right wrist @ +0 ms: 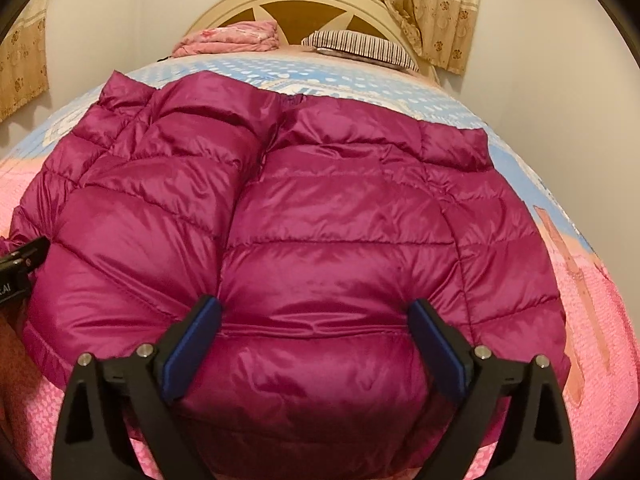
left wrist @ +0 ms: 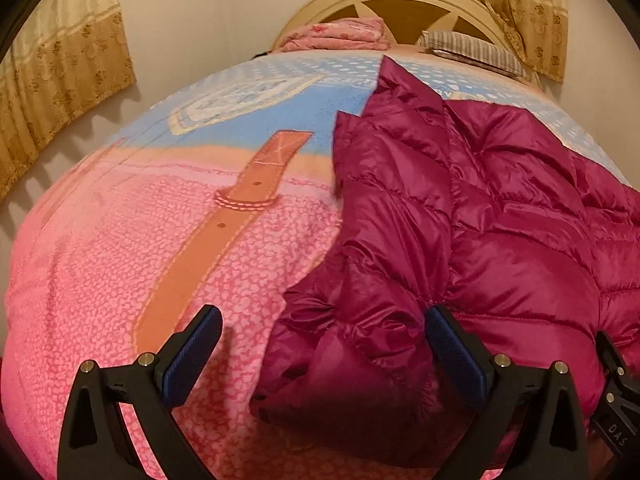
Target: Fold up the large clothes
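Your right gripper (right wrist: 314,320) is spread wide over the near hem of the magenta puffer jacket (right wrist: 304,216), blue pads (right wrist: 436,344) either side of a puffy bulge but not pinching it, so nothing's actually held there. Your left gripper (left wrist: 324,328) is just as wide apart, sitting at the jacket's near left corner where the fabric is bunched up; its right finger is against the shiny fabric, the left one is over bare bedspread, and again no grip. You can catch a bit of the other gripper's black body at the edge of each wrist view. The jacket lies spread on the bed, hem near you and the far end pointing toward the headboard, with one side folded in so a seam runs down the middle-left. Under it is the bedspread (left wrist: 100,264), pink and speckled on the near part, an orange belt-and-buckle print (left wrist: 224,232) running diagonally, then light blue with white dots farther away. At the far end there's a folded pink blanket (right wrist: 232,38) on the left and a striped pillow (right wrist: 360,46) on the right, both against a cream arched headboard (right wrist: 320,4) with brown panels. Behind that, plain pale walls and beige floral curtains (left wrist: 60,92) on both sides.
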